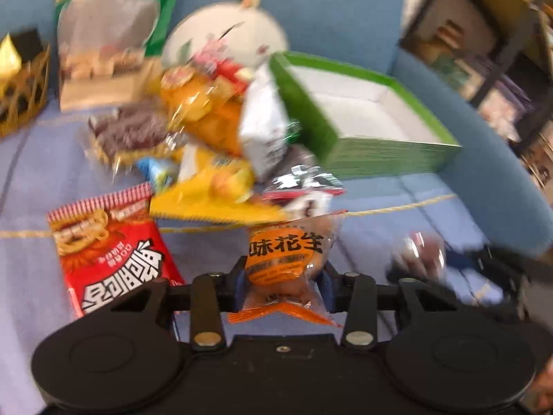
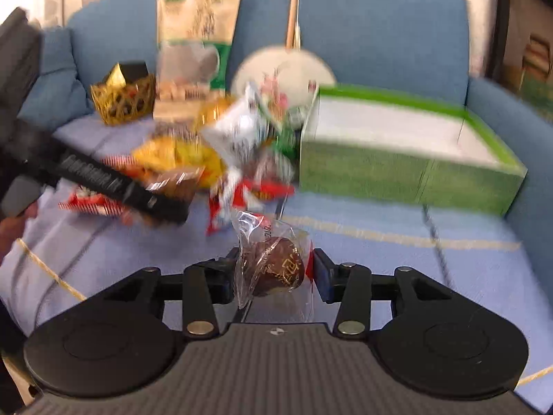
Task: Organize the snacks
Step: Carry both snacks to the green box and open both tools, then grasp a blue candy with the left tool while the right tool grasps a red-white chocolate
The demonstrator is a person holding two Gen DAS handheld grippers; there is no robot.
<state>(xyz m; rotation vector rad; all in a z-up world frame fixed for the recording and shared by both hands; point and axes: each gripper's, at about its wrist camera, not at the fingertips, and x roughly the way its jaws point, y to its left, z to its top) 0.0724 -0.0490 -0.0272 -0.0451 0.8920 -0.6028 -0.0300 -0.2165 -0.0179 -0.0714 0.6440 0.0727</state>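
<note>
My left gripper (image 1: 284,282) is shut on an orange peanut packet (image 1: 285,259), held above the blue sofa seat. My right gripper (image 2: 274,273) is shut on a clear-wrapped brown pastry (image 2: 276,263). A pile of snack packets (image 1: 207,131) lies on the seat; it also shows in the right wrist view (image 2: 221,152). A red snack bag (image 1: 110,249) lies at the pile's near left. An open green box (image 1: 363,124) with a white inside stands right of the pile, also seen in the right wrist view (image 2: 408,152). The left gripper's body (image 2: 103,180) crosses the right wrist view.
A tall beige and green bag (image 2: 197,41) leans on the sofa back. A gold wire basket (image 2: 122,100) stands left of it. A round white fan (image 2: 287,69) leans behind the pile. Shelves (image 1: 484,52) stand beyond the sofa's right arm.
</note>
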